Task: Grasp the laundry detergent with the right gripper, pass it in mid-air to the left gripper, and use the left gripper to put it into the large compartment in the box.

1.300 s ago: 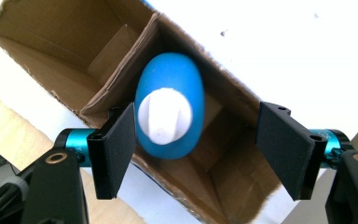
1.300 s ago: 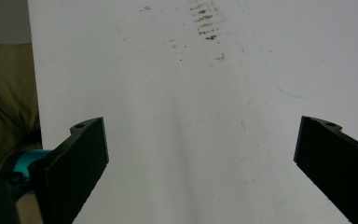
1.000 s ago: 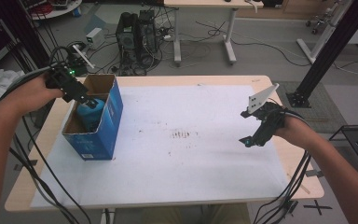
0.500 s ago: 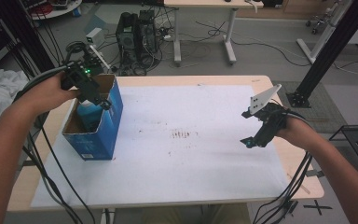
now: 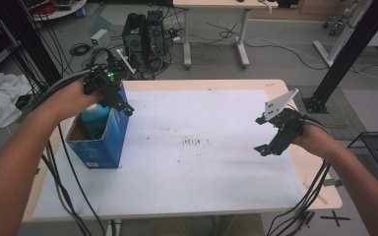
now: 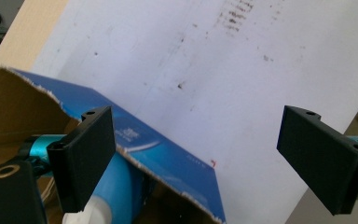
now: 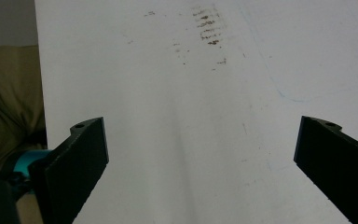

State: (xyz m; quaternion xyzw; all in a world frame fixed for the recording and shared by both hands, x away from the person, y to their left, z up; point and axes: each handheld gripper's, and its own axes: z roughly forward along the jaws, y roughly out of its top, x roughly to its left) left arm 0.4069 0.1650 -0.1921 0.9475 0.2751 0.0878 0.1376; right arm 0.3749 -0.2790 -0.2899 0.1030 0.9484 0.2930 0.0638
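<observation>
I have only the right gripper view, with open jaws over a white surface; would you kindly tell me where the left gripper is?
Observer: The left gripper is at the far left of the table, above an open blue box.
Operator: Thank you. Is anything inside that box?
Observer: Yes, a blue bottle with a white cap sits inside it.
Operator: Is the left gripper holding that bottle?
Observer: No. Its jaws have just been opening and stand wide apart, with nothing gripped between them; the bottle is below, inside the box.
</observation>
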